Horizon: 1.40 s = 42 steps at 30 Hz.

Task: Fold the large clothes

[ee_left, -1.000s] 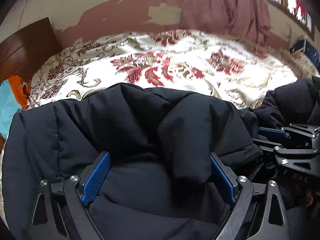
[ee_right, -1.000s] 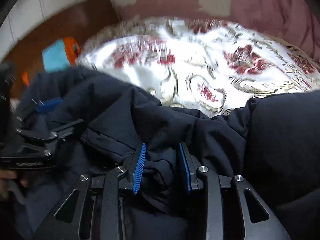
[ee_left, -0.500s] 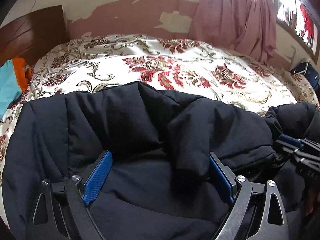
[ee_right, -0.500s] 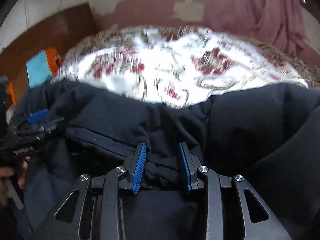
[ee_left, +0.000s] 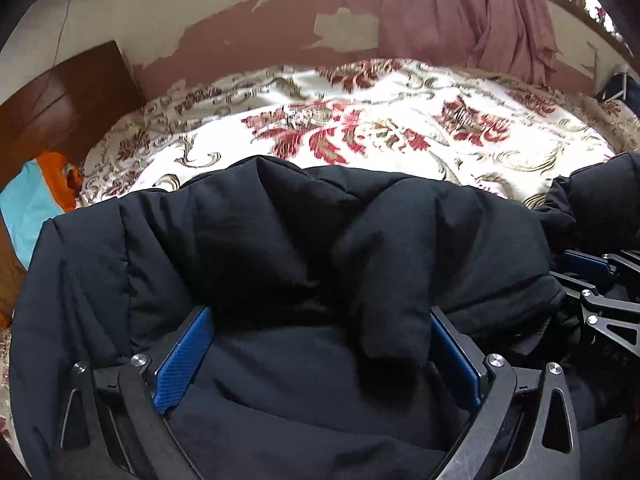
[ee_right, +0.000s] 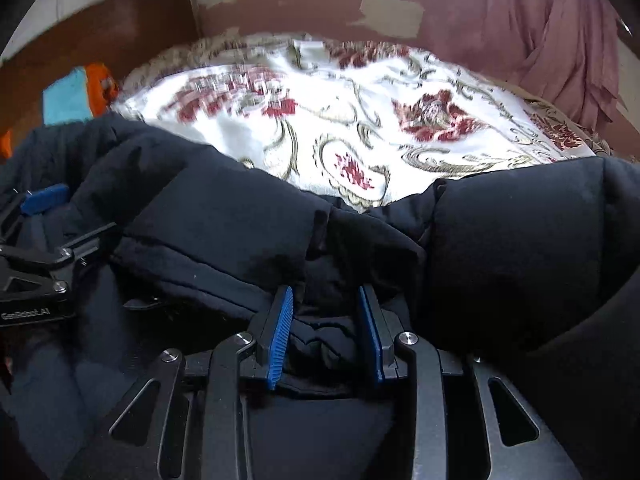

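A large black padded jacket (ee_left: 280,248) lies bunched on a floral bedspread (ee_left: 380,128) and fills the lower half of both views. My left gripper (ee_left: 320,340) has its jaws wide apart with a thick fold of the jacket heaped between the blue pads (ee_left: 184,356). My right gripper (ee_right: 326,320) is shut on a bunched fold of the jacket (ee_right: 500,248). Each gripper shows in the other's view: the right one (ee_left: 600,292) at the right edge, the left one (ee_right: 44,248) at the left edge.
The bedspread (ee_right: 360,120) stretches beyond the jacket to a peeling pink wall (ee_left: 260,28). A pink curtain (ee_left: 468,12) hangs at the back right. A brown headboard (ee_left: 60,100) and an orange and blue cloth (ee_left: 36,200) sit at the left.
Both grippers keep their hold while they and the jacket shift over the bed. The right gripper sits closer to the left one than half a second ago.
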Each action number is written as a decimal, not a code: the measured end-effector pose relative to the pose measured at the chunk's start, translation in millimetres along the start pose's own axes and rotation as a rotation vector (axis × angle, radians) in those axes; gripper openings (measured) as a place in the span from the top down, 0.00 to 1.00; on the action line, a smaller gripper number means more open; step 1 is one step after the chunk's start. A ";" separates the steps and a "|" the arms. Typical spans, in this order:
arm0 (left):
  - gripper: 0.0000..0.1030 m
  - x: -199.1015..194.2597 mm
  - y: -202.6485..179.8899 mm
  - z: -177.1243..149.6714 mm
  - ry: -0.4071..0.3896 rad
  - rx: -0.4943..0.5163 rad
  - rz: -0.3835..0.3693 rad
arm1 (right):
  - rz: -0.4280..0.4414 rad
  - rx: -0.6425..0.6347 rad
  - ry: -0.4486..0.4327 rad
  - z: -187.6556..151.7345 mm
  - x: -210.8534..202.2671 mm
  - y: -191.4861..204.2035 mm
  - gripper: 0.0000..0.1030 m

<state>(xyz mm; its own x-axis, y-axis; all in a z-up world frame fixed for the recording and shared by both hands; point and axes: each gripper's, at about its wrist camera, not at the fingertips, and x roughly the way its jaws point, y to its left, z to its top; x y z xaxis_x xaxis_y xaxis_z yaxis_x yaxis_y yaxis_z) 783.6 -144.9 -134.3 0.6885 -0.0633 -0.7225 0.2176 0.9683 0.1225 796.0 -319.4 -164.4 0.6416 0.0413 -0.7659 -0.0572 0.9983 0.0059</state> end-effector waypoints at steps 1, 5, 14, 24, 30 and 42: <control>0.00 -4.3 1.6 0.5 -0.009 -0.006 -0.010 | 0.013 0.011 -0.028 -1.5 -8.0 -1.8 0.71; 0.02 -30.1 7.4 5.0 -0.060 -0.051 -0.057 | 0.031 0.032 -0.107 -4.0 -33.9 -3.8 0.62; 0.02 -89.7 22.0 -1.3 -0.108 -0.187 -0.189 | -0.022 0.022 -0.254 -19.8 -122.0 -4.4 0.32; 0.01 -184.5 48.2 -30.9 -0.169 -0.292 -0.267 | -0.004 0.007 -0.296 -52.3 -224.3 5.5 0.09; 0.00 -257.3 39.1 -57.6 -0.208 -0.191 -0.229 | 0.027 -0.011 -0.323 -82.1 -286.2 19.6 0.05; 0.00 -379.2 16.2 -146.3 -0.285 -0.063 -0.217 | 0.089 -0.088 -0.339 -163.3 -395.2 49.7 0.04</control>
<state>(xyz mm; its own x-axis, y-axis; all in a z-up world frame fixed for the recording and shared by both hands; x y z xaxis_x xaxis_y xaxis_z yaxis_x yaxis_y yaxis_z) 424.8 -69.8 42.2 0.7982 -0.3255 -0.5069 0.3430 0.9373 -0.0618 414.6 -292.6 33.6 0.8477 0.1532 -0.5078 -0.1803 0.9836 -0.0041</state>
